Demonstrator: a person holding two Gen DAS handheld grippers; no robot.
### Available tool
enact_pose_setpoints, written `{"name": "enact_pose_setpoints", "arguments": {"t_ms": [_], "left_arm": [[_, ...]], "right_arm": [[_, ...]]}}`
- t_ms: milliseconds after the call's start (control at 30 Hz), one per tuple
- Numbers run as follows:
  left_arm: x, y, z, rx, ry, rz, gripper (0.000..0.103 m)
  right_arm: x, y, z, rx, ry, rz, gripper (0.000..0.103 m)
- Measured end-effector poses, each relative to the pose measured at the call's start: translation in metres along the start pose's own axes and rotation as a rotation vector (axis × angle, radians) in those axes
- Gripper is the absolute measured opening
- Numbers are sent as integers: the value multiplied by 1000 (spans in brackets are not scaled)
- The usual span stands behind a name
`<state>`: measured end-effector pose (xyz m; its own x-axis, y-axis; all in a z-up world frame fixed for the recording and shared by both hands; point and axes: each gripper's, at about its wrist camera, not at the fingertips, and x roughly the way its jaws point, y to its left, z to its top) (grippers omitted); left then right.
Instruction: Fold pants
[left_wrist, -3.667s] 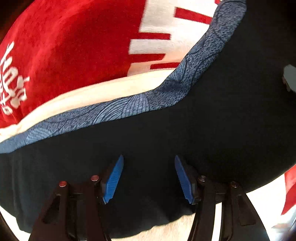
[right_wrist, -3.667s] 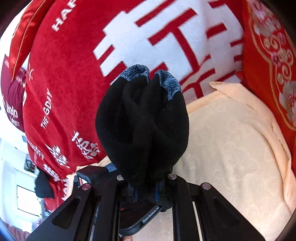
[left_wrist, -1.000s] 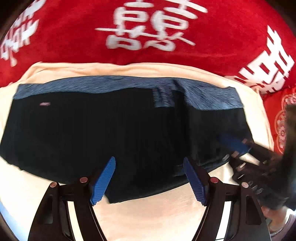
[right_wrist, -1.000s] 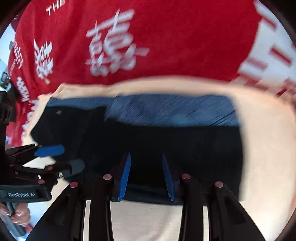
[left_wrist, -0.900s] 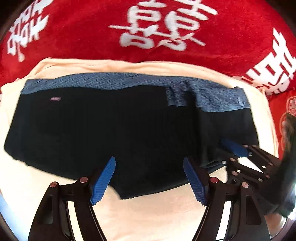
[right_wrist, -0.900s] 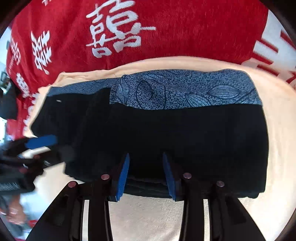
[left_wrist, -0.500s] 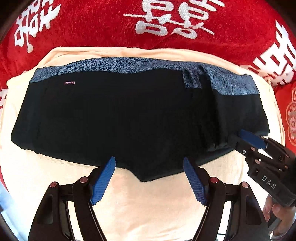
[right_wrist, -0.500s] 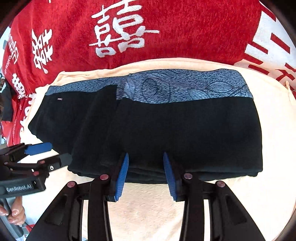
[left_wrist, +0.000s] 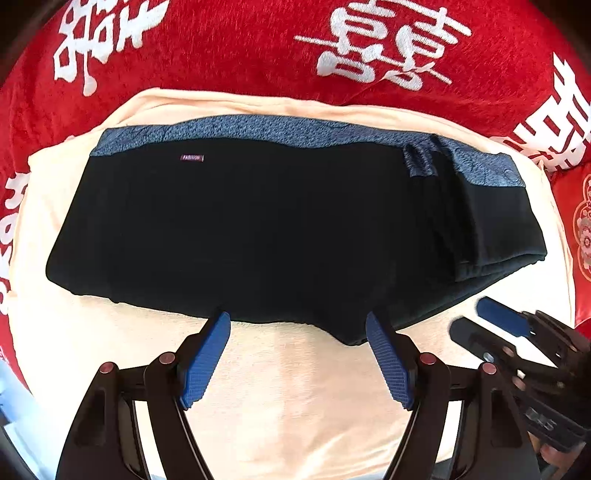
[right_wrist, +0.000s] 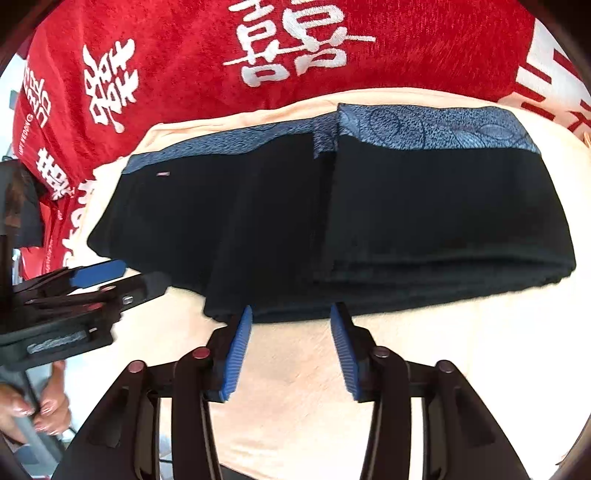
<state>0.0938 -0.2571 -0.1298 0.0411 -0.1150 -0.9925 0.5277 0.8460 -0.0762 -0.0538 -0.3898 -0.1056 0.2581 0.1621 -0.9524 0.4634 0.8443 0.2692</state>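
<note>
on the cream blanket (left_wrist: 295, 406), over a red cover with white characters (left_wrist: 236, 48), the black pants (left_wrist: 258, 229) lie flat with the blue patterned waistband (left_wrist: 280, 127) along the far edge and a small label (left_wrist: 192, 157) near its left end. the pants' right part is folded over into a thicker layered stack (right_wrist: 443, 206), its fold edge running down from the waistband. the left tool (left_wrist: 297, 354) hovers over the blanket just short of the pants' near hem, its blue pads spread wide and holding nothing. the right tool (right_wrist: 291, 350) sits just before the near edge of the folded stack, pads also apart and empty. each tool shows in the other's view, off to the side.
</note>
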Motion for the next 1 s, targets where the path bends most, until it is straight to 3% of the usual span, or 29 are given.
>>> {"name": "enact_pose_setpoints", "arguments": {"t_ms": [200,333,367,533,767,1000], "left_arm": [[11,-2,-1,-61,-1,-8,77],[17,-10,-1,-104,8,-10,77],[16,-12,-1,-120,53,-11,77],[5,-7,-5,-205,26,-6,77],[-9,49,-19,-394,-32,10,77],[-11,124,-30,-506,-98,-34,77]], "right_arm": [[-10,-3,-1,-1,-20,10,69],[-9,-18,3,31,-18,7,69],[-10,-21,4,35,-11,4,69],[-18,-34,10,18,17,-9,69],[-21,-29,24,-80,53,-29,72],[3,16,33,-134,55,-32,72]]}}
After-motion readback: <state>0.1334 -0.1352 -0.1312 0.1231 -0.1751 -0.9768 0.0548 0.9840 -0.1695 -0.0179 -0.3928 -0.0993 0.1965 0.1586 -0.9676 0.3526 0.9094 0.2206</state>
